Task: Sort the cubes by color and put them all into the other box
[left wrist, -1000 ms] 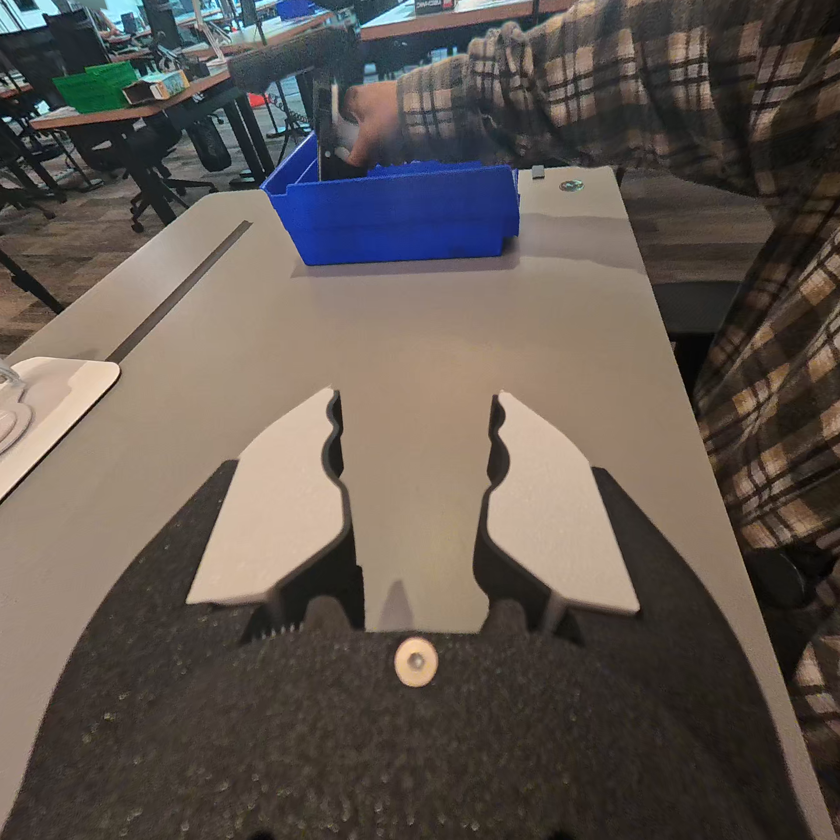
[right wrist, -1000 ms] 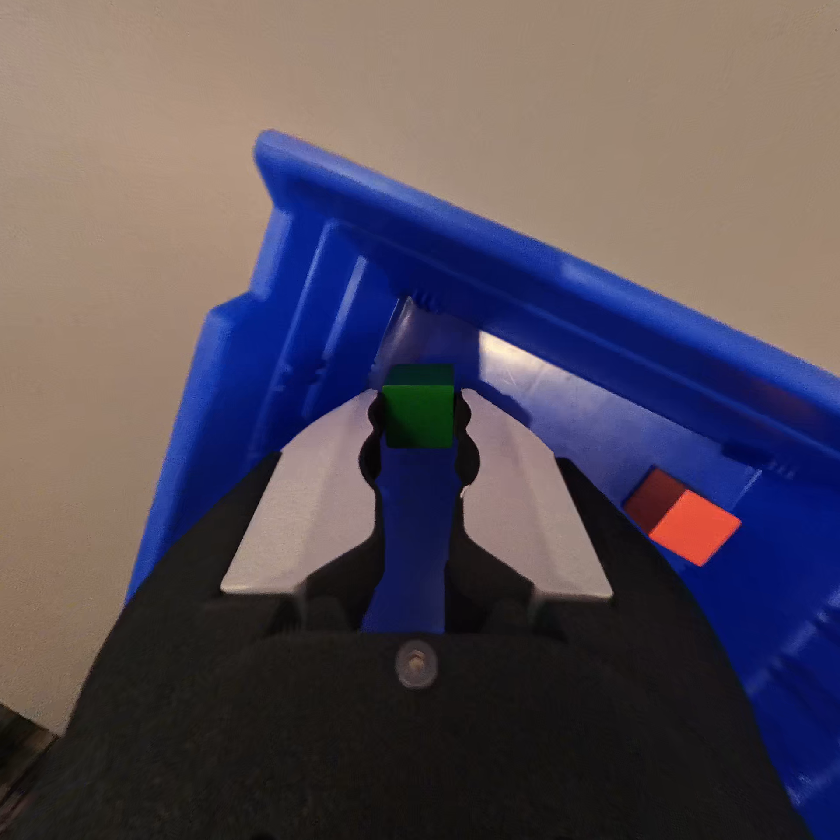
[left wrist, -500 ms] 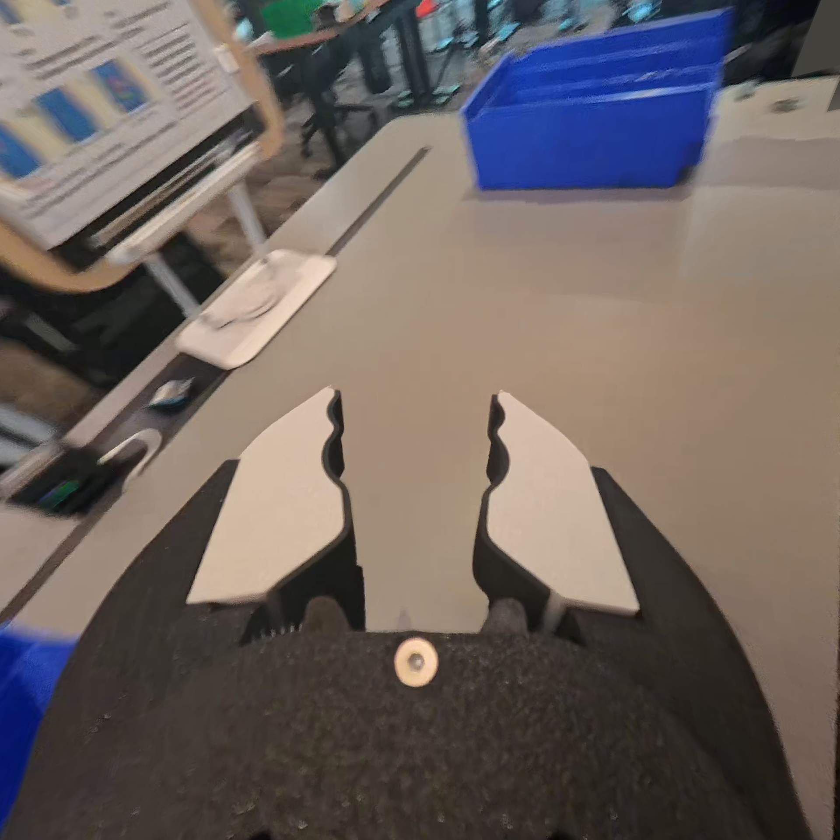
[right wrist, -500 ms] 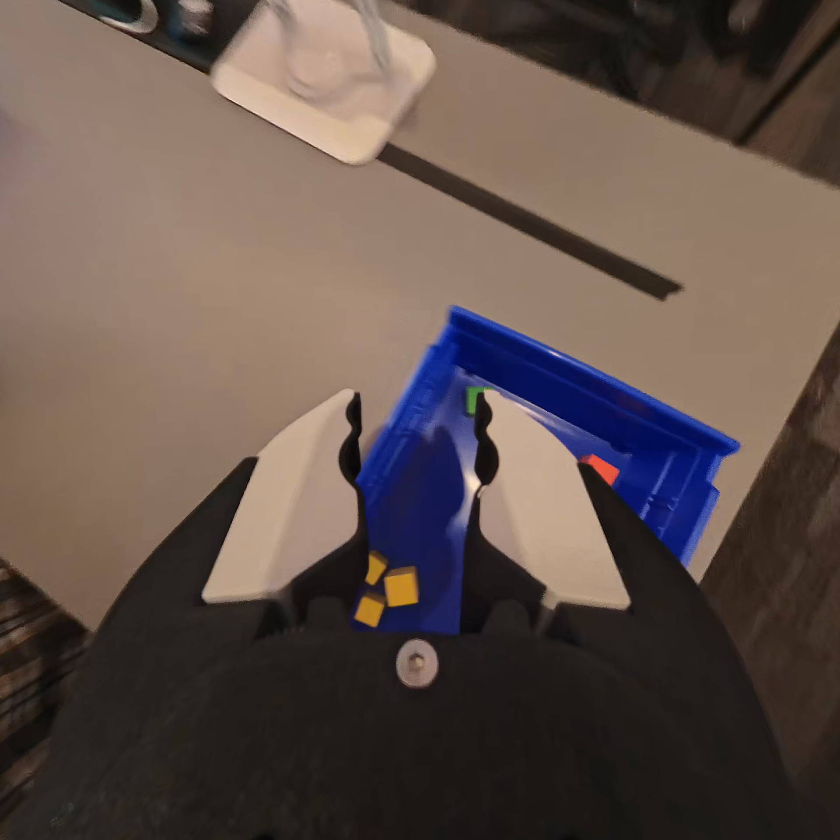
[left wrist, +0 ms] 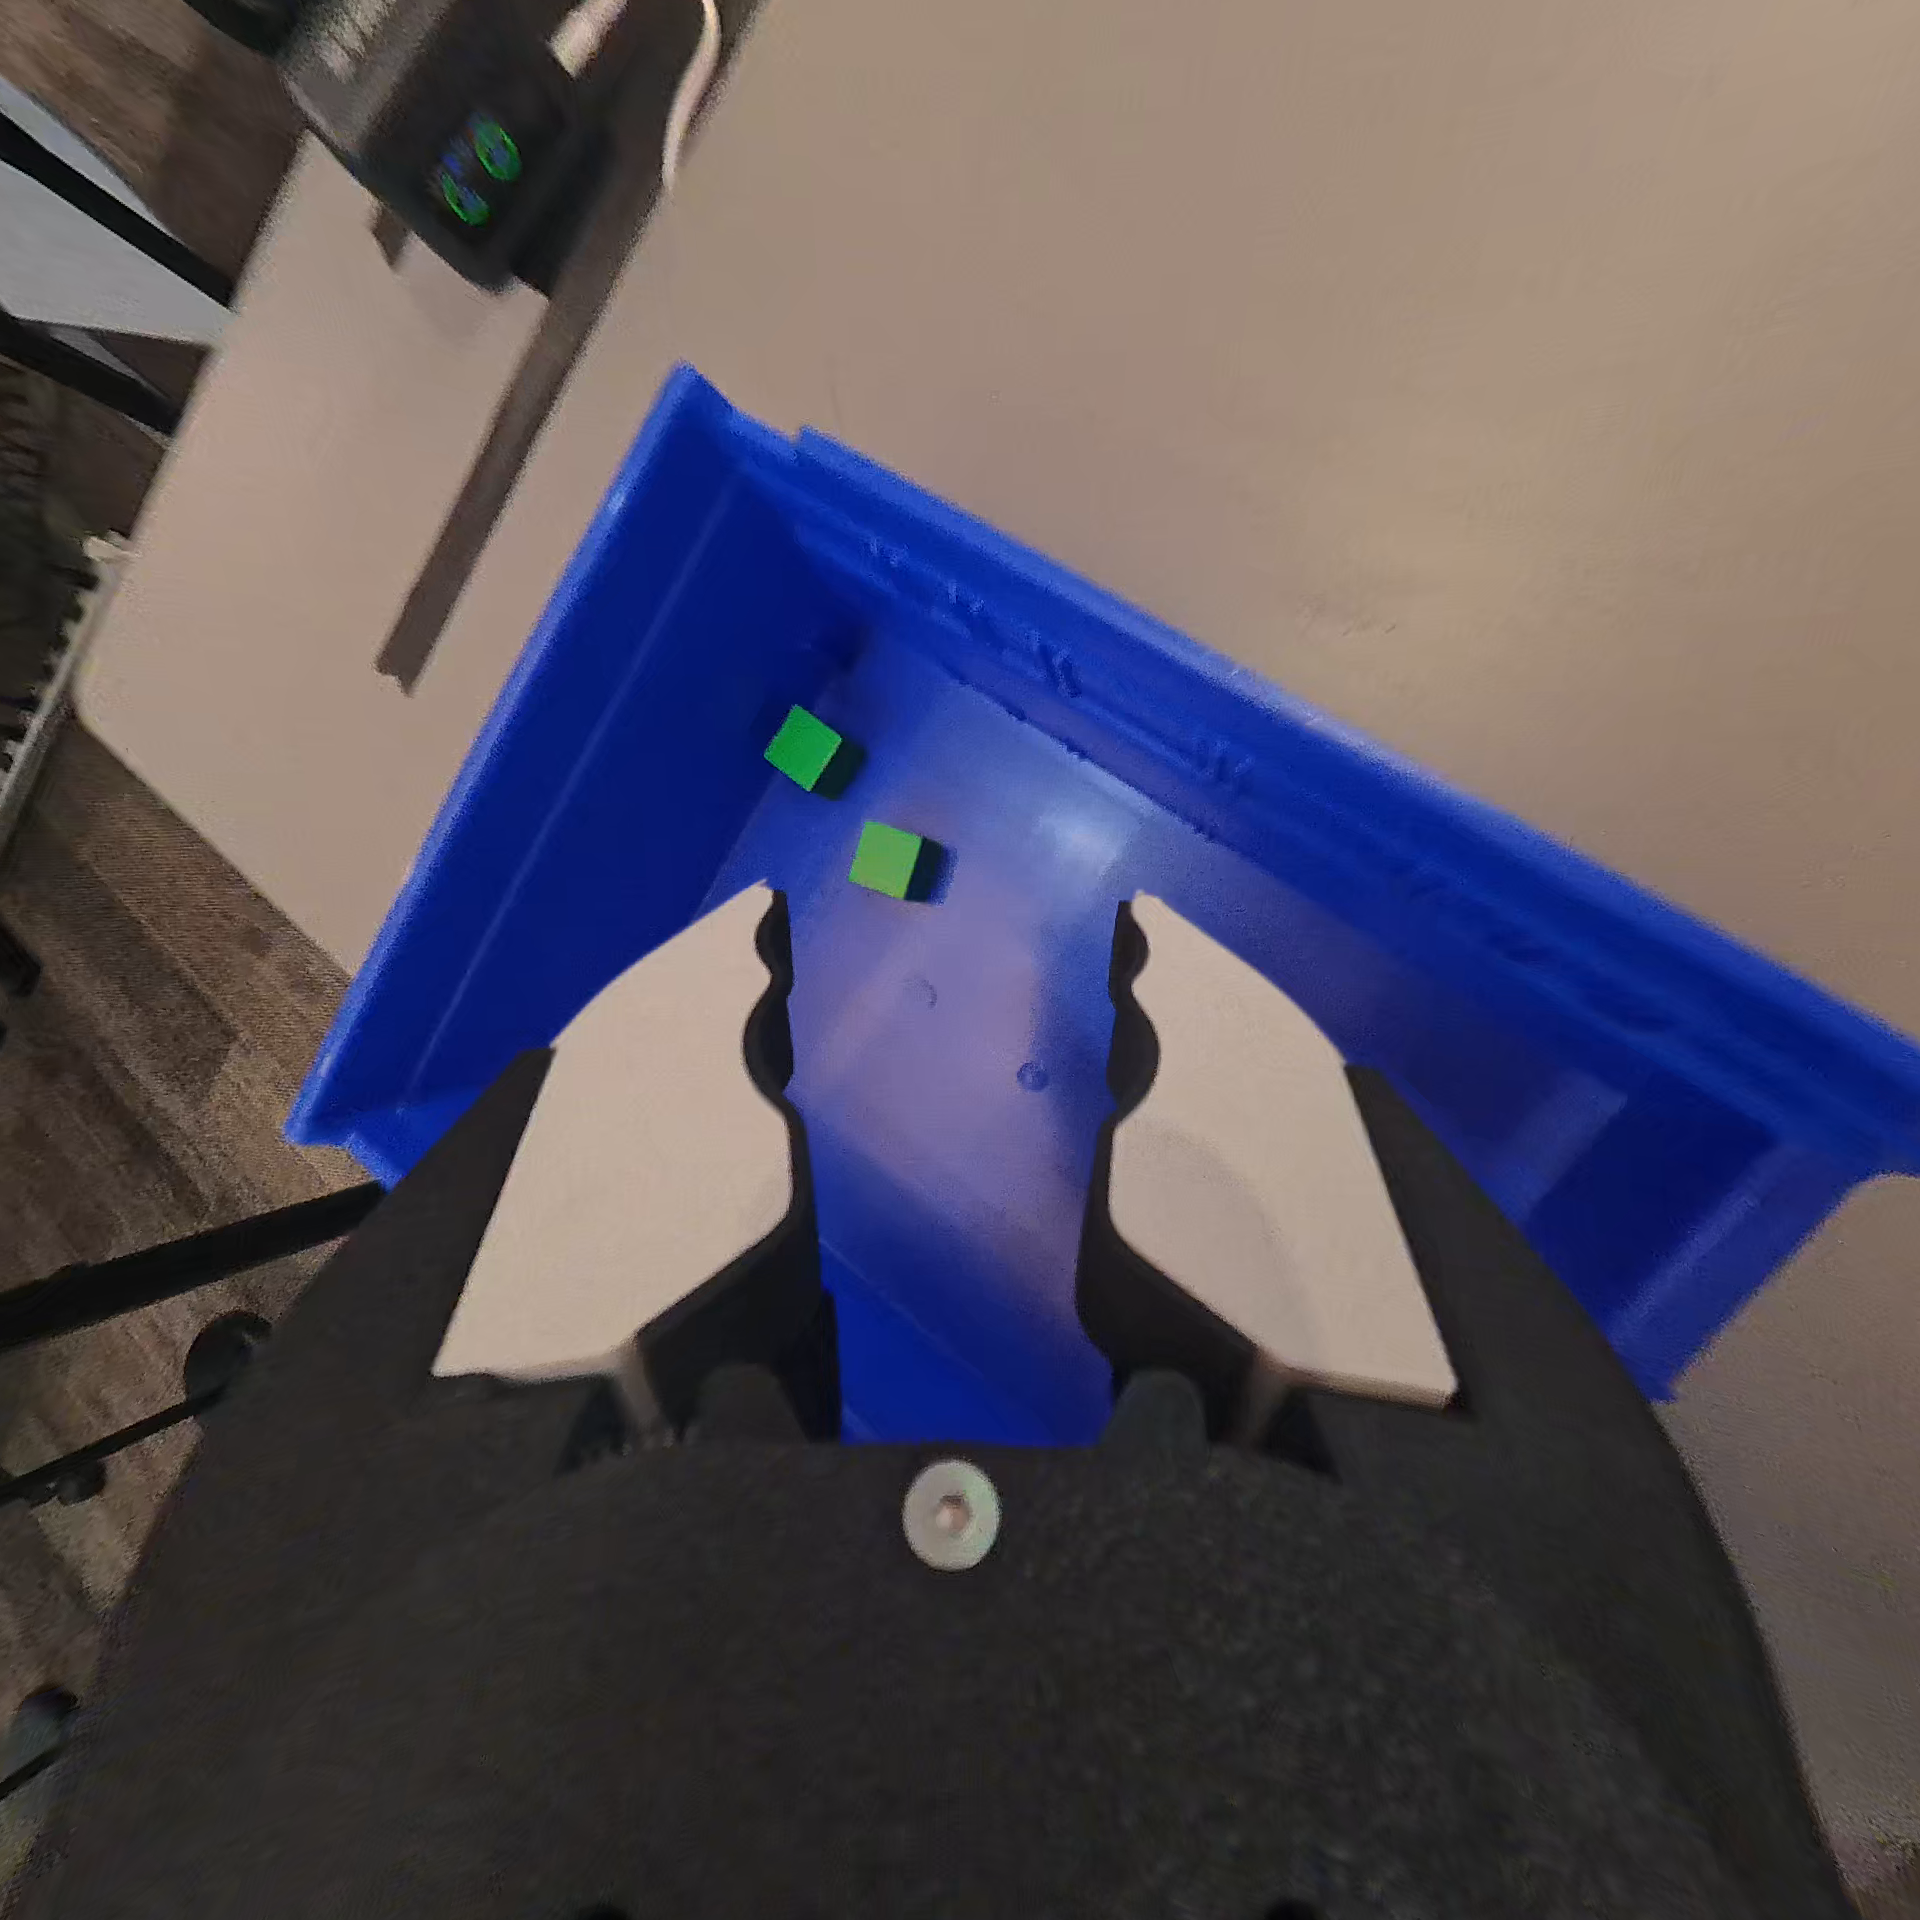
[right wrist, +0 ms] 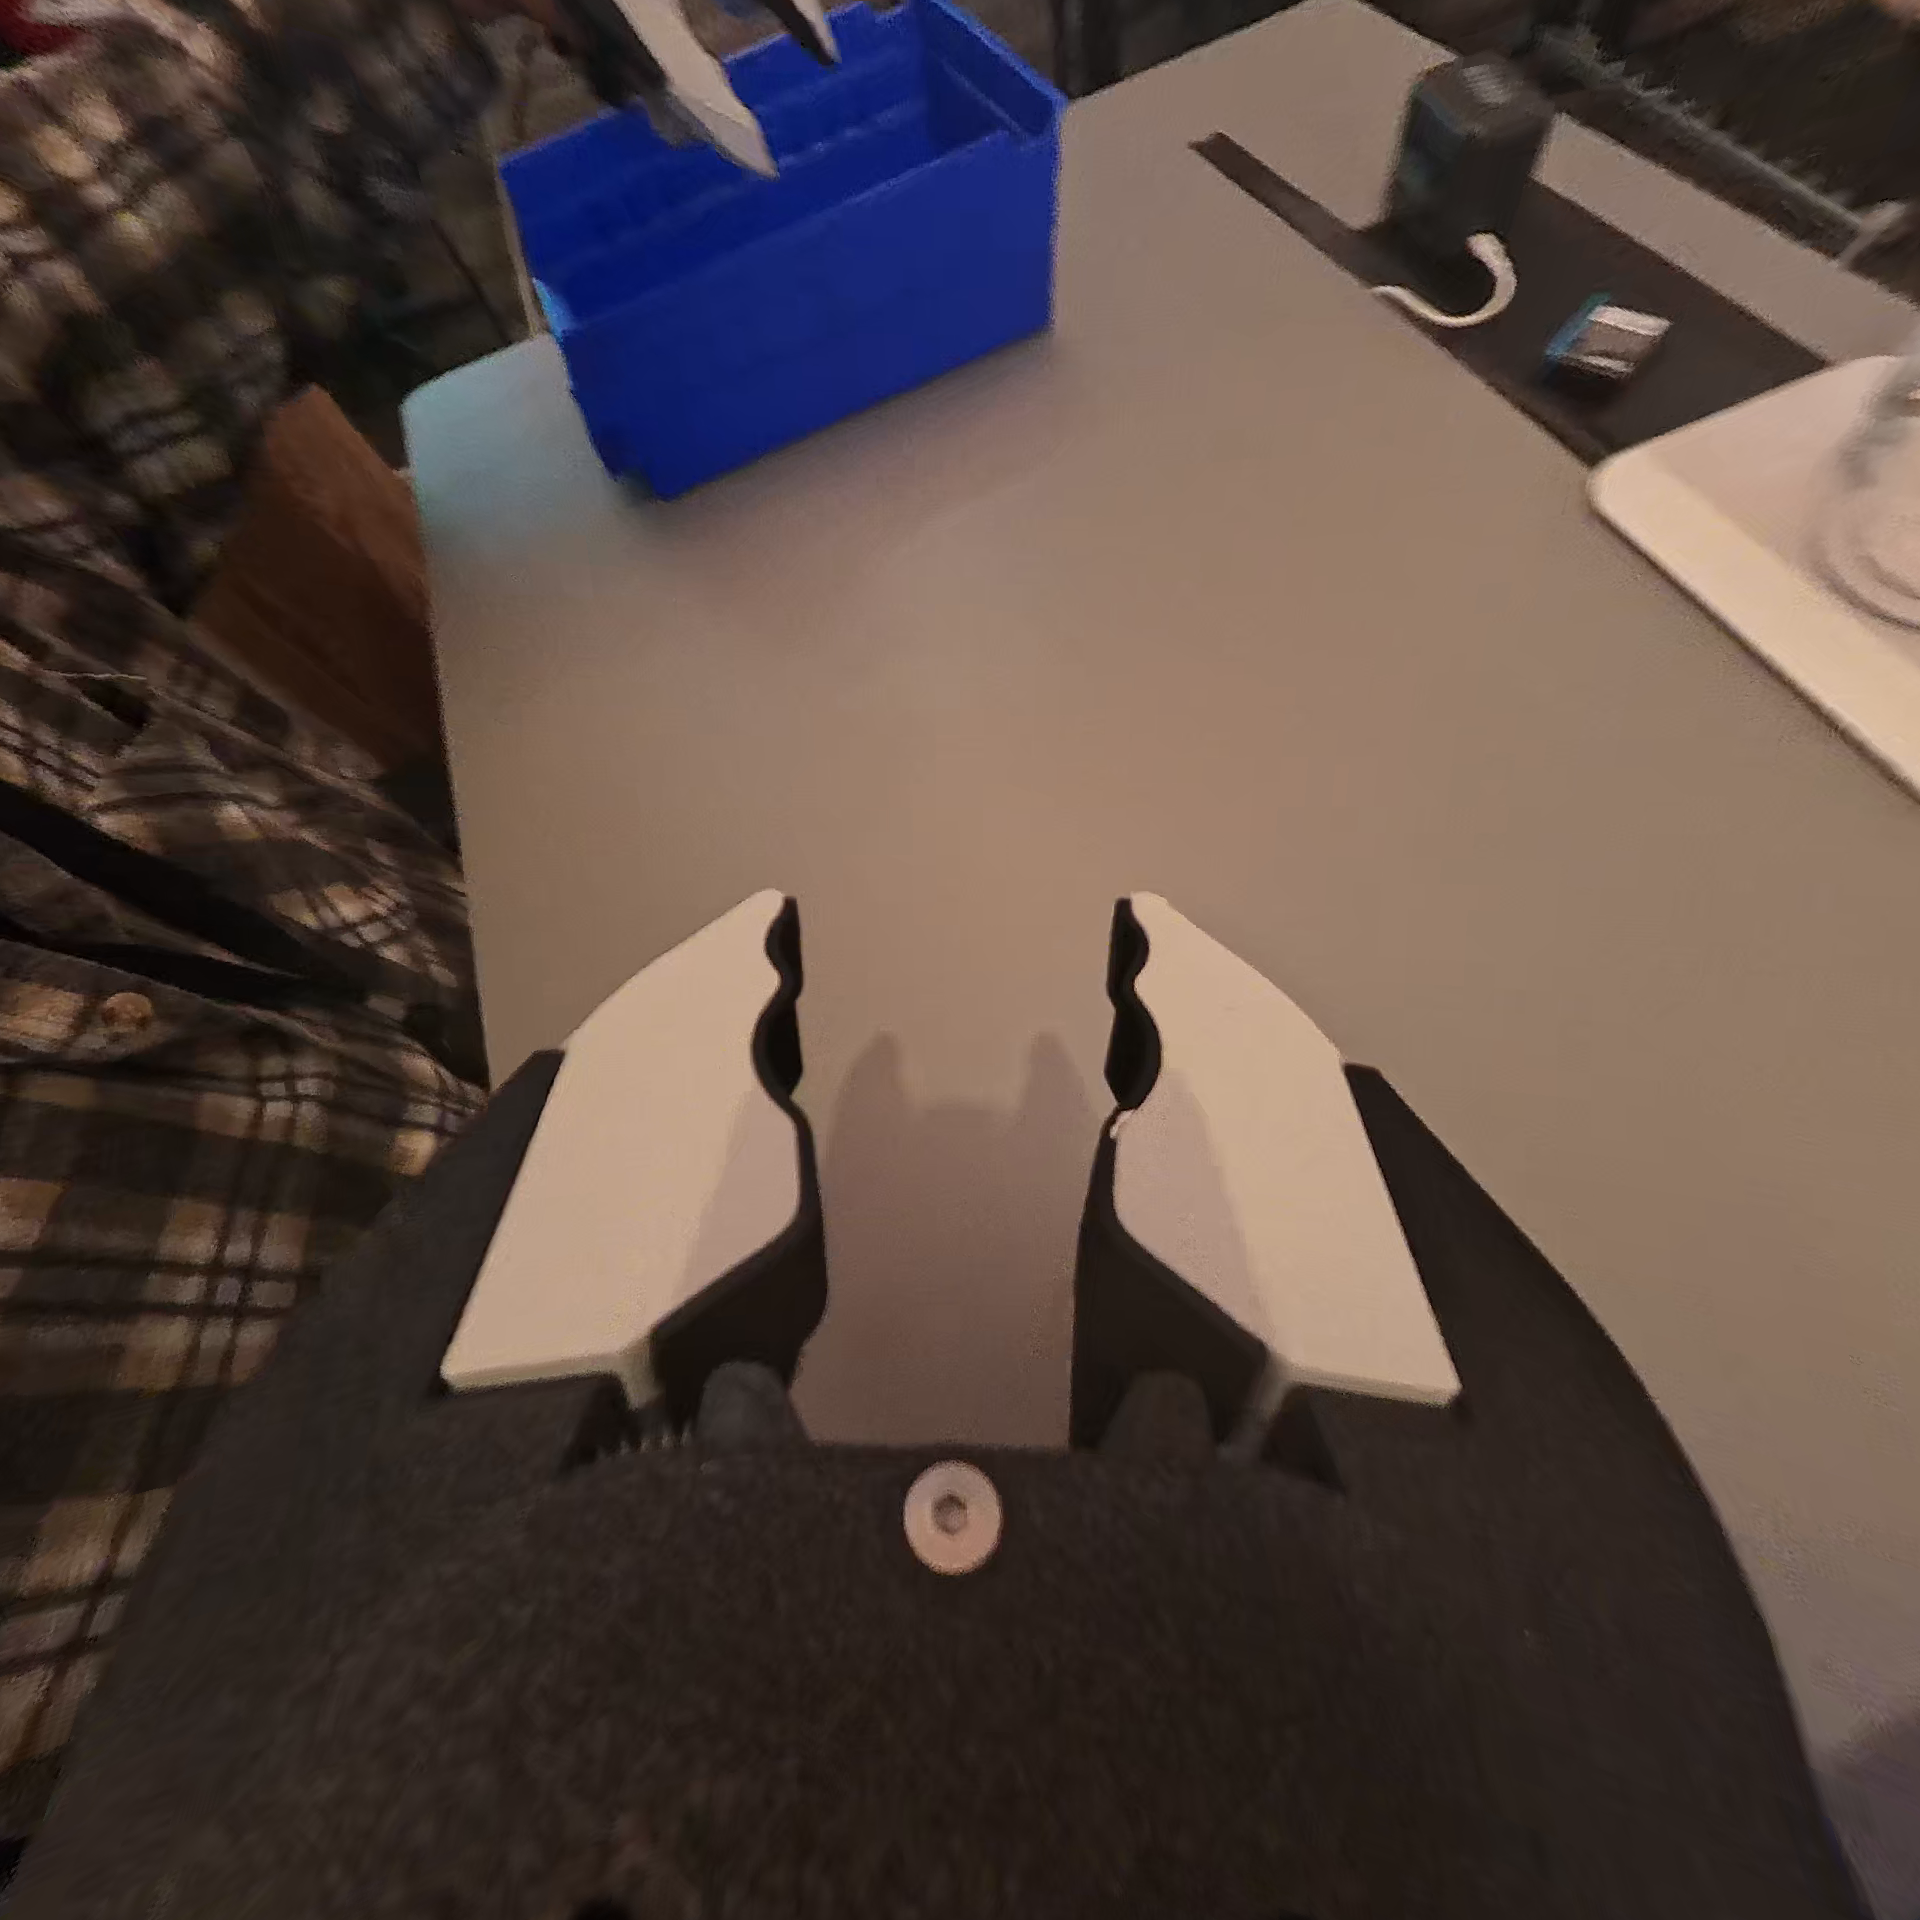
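Observation:
In the left wrist view, my left gripper (left wrist: 951, 899) is open and empty, hovering above a blue box (left wrist: 1351, 727) and looking down into it. Two green cubes (left wrist: 802, 748) (left wrist: 885, 858) lie on the box floor near its far left corner, just beyond my left fingertip and apart from it. In the right wrist view, my right gripper (right wrist: 951, 904) is open and empty over the bare grey table (right wrist: 1143, 675). The same blue box (right wrist: 810, 312) stands at the table's far end, with the left gripper's fingers (right wrist: 707, 104) above it.
A person's plaid shirt (right wrist: 156, 727) runs along the table's left edge. A white tray (right wrist: 1745, 561) with a clear glass item sits at the right. A black device (right wrist: 1465, 156) with a white cable and a small object (right wrist: 1605, 338) lie on a dark strip.
My right gripper opened, left a green cube in the other box and swung away to face along the table. My left gripper, open throughout, moved from the table to above the box with green cubes.

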A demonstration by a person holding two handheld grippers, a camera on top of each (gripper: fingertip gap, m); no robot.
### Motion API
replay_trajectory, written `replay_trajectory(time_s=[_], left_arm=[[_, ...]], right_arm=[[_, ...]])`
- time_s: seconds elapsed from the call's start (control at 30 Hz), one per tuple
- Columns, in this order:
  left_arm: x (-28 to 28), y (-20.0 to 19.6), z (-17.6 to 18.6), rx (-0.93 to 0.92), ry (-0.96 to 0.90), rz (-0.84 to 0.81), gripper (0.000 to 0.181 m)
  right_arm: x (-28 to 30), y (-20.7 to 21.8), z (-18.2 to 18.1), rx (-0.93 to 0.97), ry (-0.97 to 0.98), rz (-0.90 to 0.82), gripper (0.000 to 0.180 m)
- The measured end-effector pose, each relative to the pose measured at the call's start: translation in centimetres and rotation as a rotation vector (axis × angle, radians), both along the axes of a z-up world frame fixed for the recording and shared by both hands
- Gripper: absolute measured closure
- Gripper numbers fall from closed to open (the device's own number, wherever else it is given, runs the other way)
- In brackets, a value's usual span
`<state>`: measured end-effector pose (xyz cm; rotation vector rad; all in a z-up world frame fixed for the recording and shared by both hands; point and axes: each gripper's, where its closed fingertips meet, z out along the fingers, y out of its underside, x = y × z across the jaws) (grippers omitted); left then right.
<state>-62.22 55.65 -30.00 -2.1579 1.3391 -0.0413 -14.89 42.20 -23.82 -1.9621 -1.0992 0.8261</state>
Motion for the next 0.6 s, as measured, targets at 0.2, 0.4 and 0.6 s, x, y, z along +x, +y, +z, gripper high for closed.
replay_trajectory(time_s=[0.2, 0.4, 0.6], left_arm=[[-1.0, 2.9, -6.6, -0.126, 0.042, -0.011, 0.126], [-1.3, 4.5, -10.0, -0.153, 0.122, -0.027, 0.128], [-2.0, 4.9, -9.7, -0.182, 0.143, 0.005, 0.158]], right_arm=[[-5.4, -0.9, -2.9, -0.116, 0.066, 0.046, 0.124], [-7.2, -1.2, -4.1, -0.192, 0.024, 0.055, 0.123], [-7.9, -1.0, -4.1, -0.183, -0.028, 0.060, 0.124]])
